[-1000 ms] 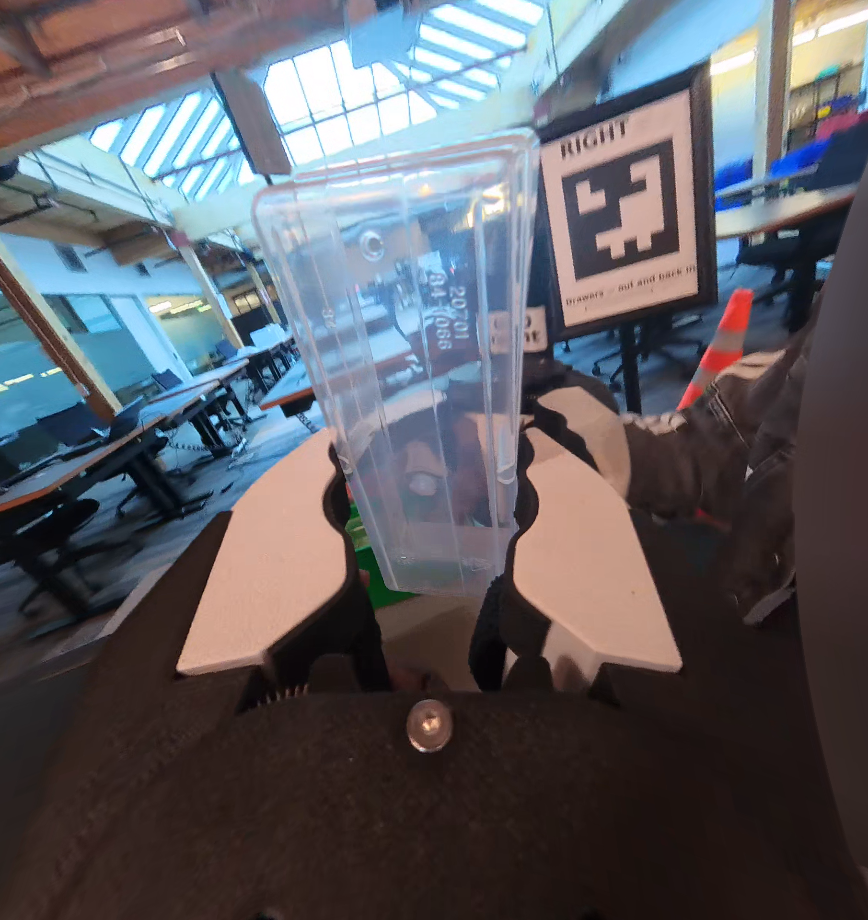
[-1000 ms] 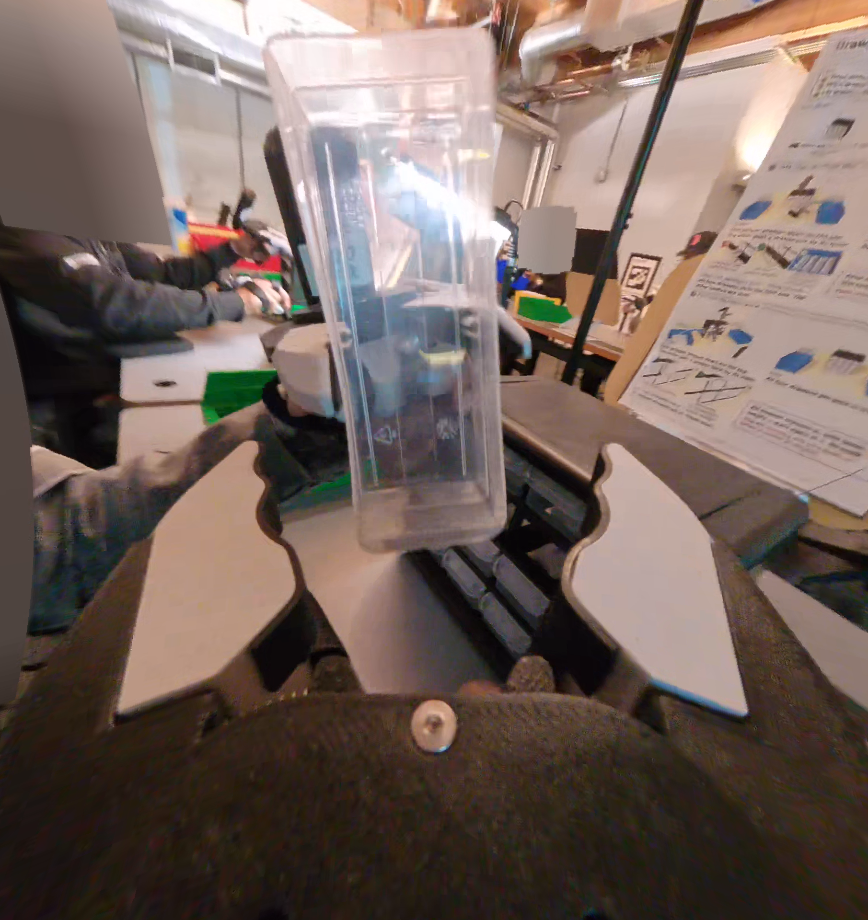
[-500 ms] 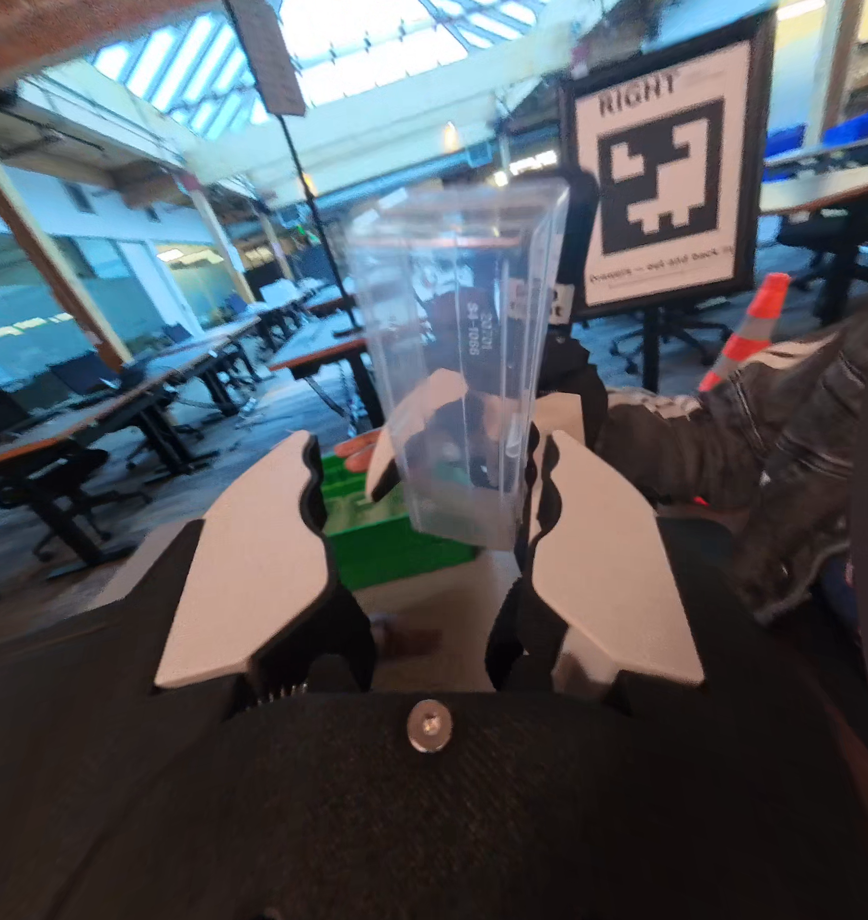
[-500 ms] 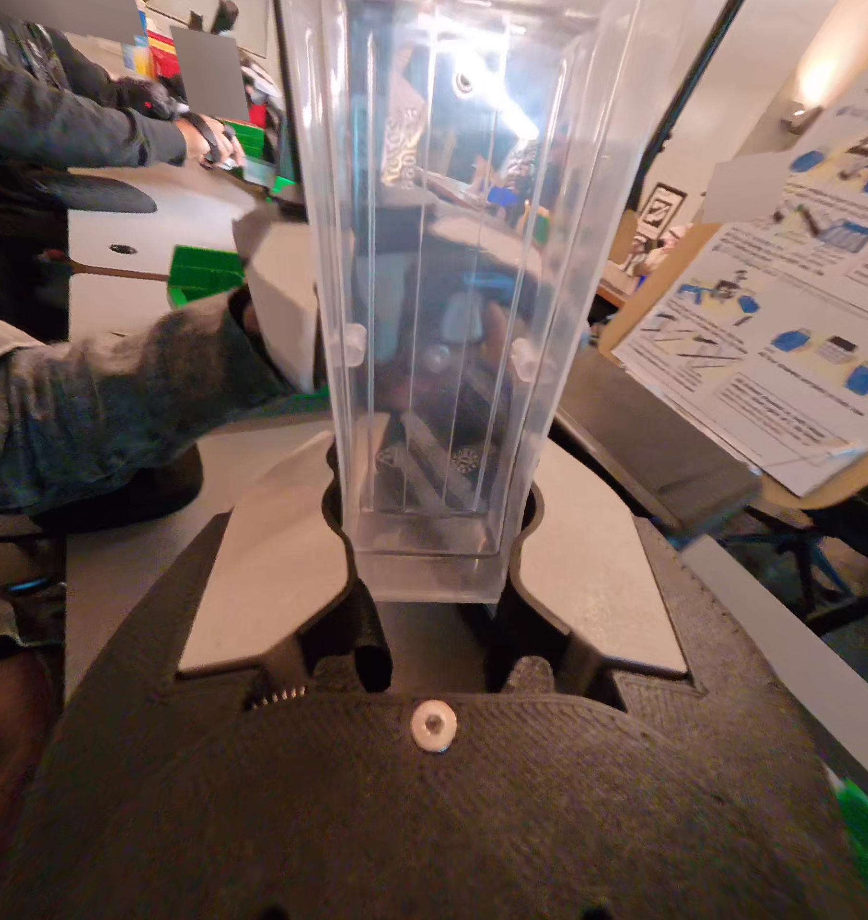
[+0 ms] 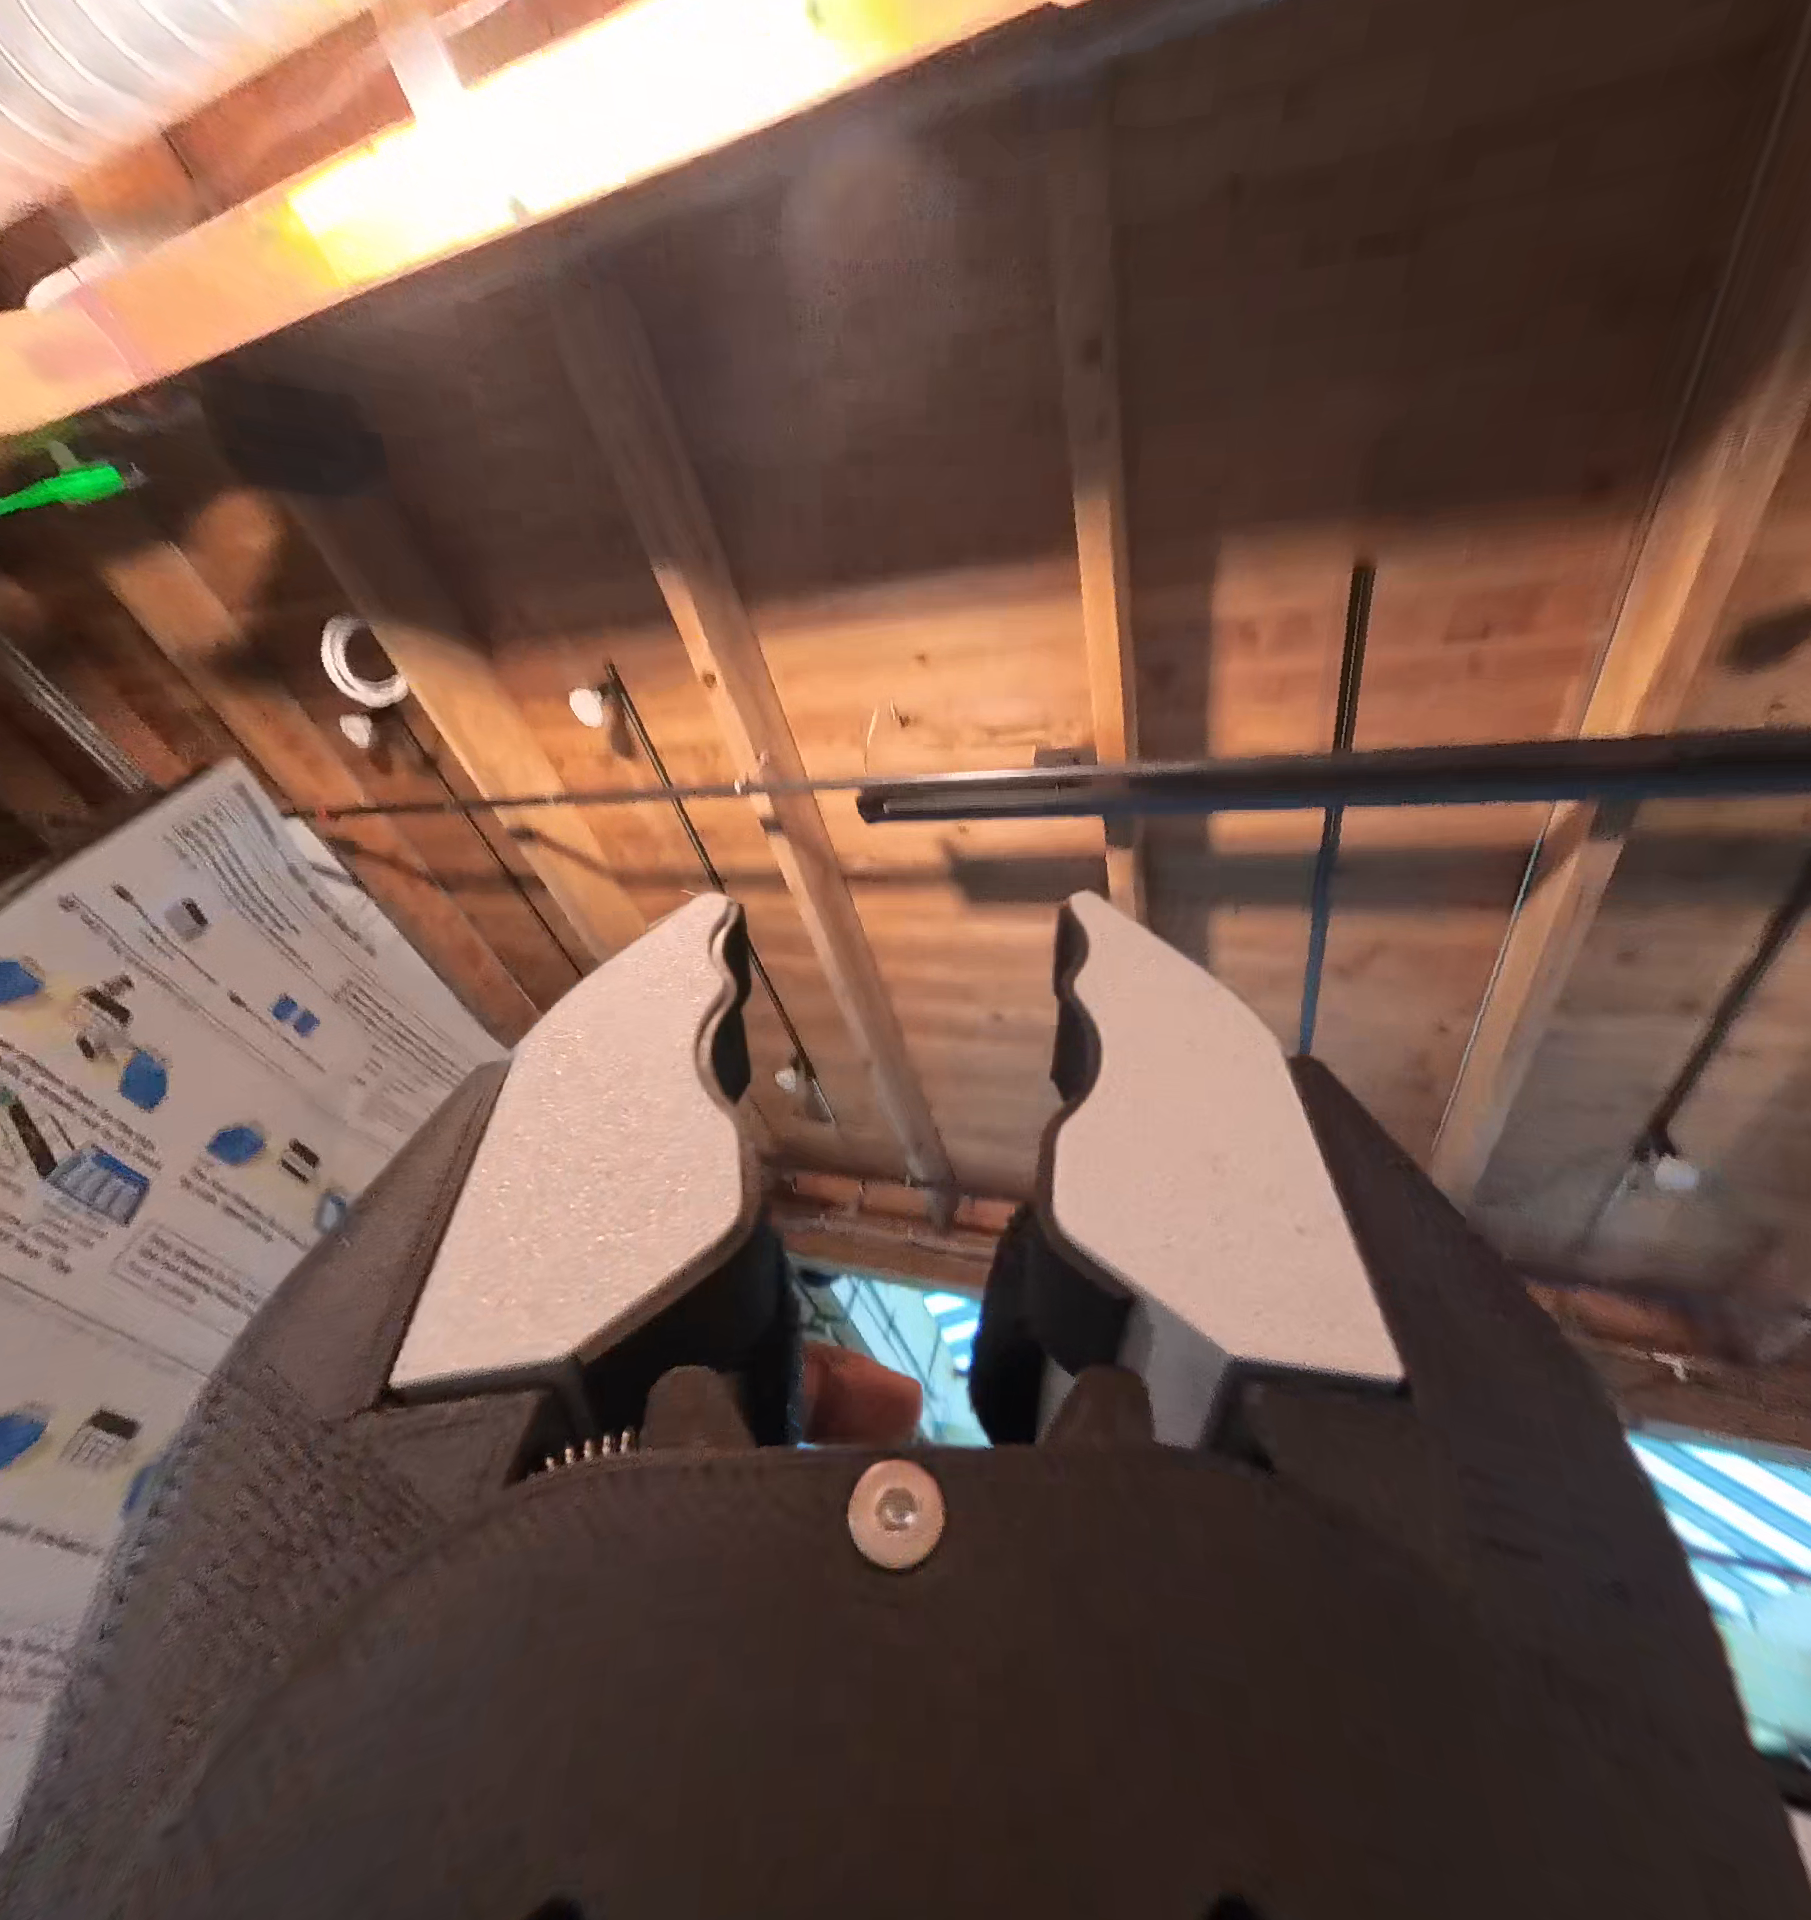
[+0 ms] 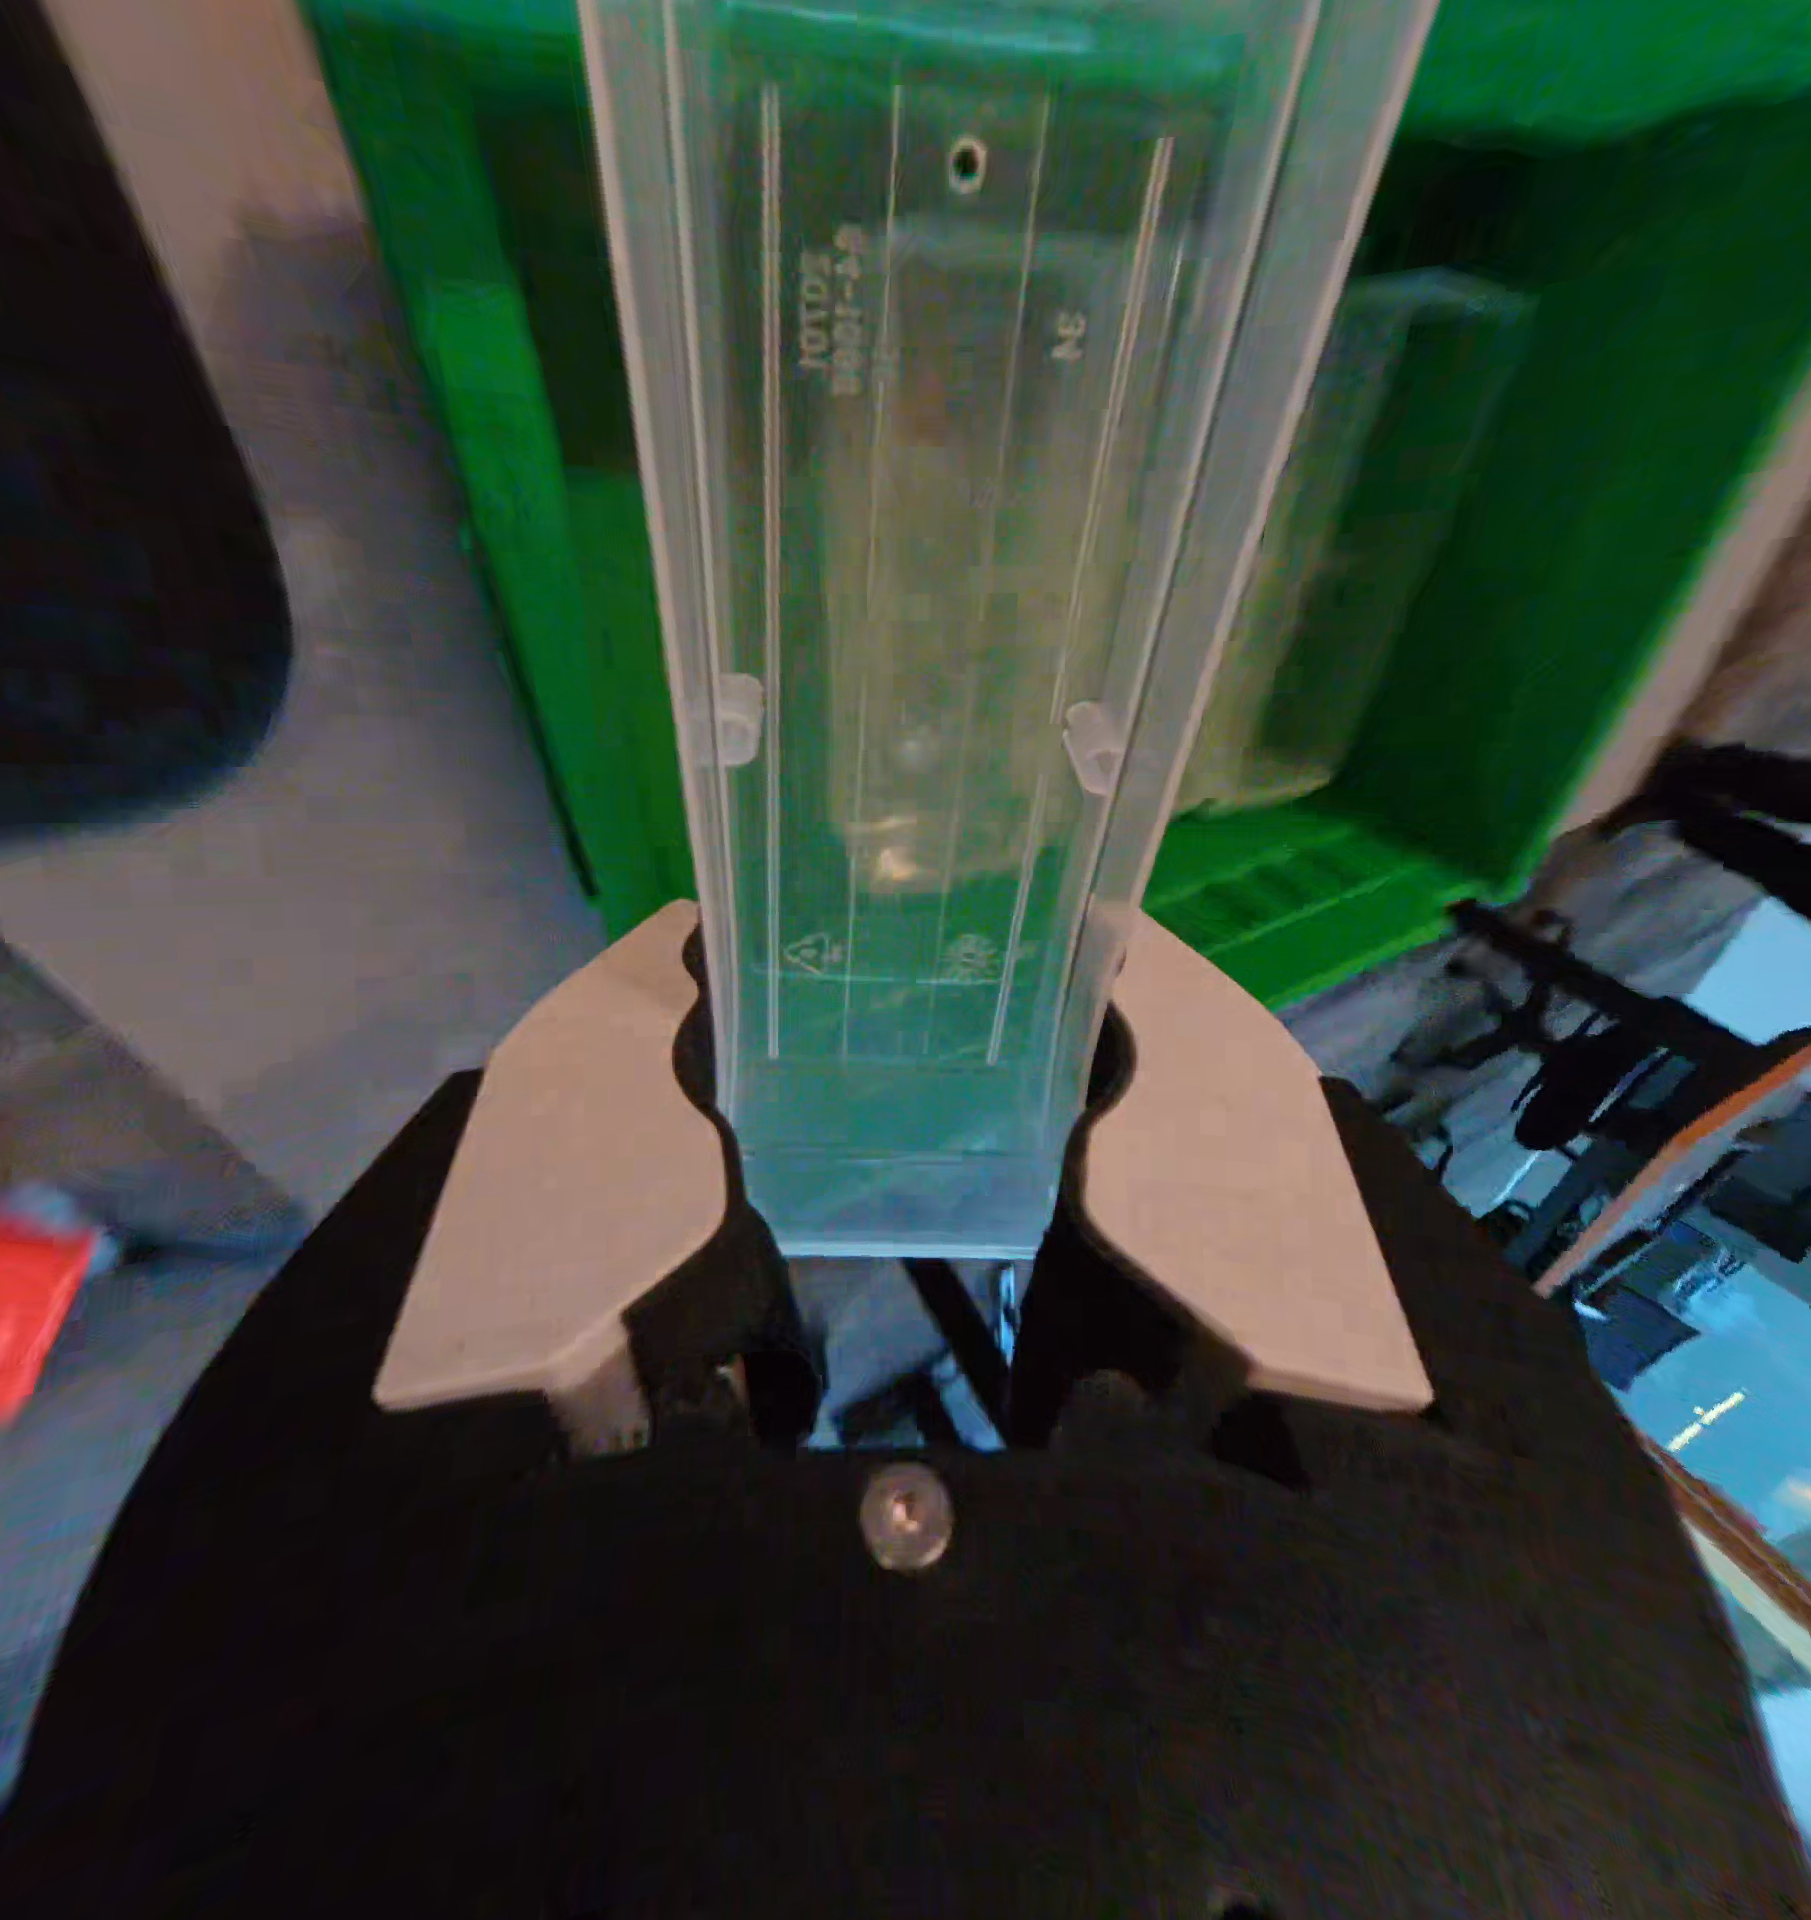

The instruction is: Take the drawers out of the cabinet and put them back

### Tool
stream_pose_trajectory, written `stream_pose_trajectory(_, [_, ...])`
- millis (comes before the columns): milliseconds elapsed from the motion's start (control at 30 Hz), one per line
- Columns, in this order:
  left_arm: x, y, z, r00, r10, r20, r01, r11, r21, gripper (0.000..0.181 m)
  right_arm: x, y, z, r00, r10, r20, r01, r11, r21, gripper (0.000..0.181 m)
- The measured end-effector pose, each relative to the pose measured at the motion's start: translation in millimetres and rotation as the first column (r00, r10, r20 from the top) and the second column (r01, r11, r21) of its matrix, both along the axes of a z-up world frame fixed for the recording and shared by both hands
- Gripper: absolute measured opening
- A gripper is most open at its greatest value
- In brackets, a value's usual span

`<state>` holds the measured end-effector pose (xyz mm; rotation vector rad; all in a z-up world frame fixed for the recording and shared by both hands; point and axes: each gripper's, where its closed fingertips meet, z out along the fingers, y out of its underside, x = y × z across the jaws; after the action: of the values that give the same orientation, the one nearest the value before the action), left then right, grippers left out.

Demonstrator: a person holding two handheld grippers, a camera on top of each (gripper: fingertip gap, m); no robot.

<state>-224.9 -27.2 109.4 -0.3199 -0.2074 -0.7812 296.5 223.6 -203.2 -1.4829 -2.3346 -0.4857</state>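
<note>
My right gripper [image 6: 901, 956] is shut on the near end of a clear plastic drawer [image 6: 942, 540]. The drawer points away from me over a green bin [image 6: 1566, 520] that stands on a grey table [image 6: 288, 790]. Another clear drawer [image 6: 1368, 540] lies inside the bin. My left gripper [image 5: 901, 935] is open and empty. It points up at a wooden ceiling [image 5: 984, 644]. The cabinet is not in view.
An instruction poster [image 5: 122, 1143] stands at the left of the left wrist view. A black pole [image 5: 1400, 774] crosses under the ceiling. In the right wrist view a dark rounded shape [image 6: 80, 468] is at the left, a red object [image 6: 2, 1309] at the lower left, and desks and chairs [image 6: 1659, 1091] beyond the table's right edge.
The drawer passed from my left gripper to my right, which closed on it and swung down over the green bin. My left gripper let go and tilted up to the ceiling.
</note>
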Motion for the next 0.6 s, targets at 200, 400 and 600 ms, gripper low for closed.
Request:
stream_pose_trajectory(200, [-6.9, -3.3, -3.6, 0.998, 0.066, -0.009, -0.066, 0.998, 0.006, 0.054, 27.8, 3.9, -32.5, 0.945, 0.009, 0.328, 0.023, 0.995, -0.094, 0.069])
stream_pose_trajectory(400, [-3.6, -1.6, -4.6, 0.995, 0.093, -0.039, -0.093, 0.996, -0.002, 0.053, 22.4, 8.3, -42.1, 0.891, 0.0, 0.454, 0.073, 0.987, -0.142, 0.071])
stream_pose_trajectory(600, [-6.3, -3.7, -5.0, 0.993, 0.112, -0.046, -0.112, 0.994, -0.005, 0.052, 24.0, 3.3, -55.3, 0.823, -0.011, 0.568, 0.138, 0.974, -0.182, 0.073])
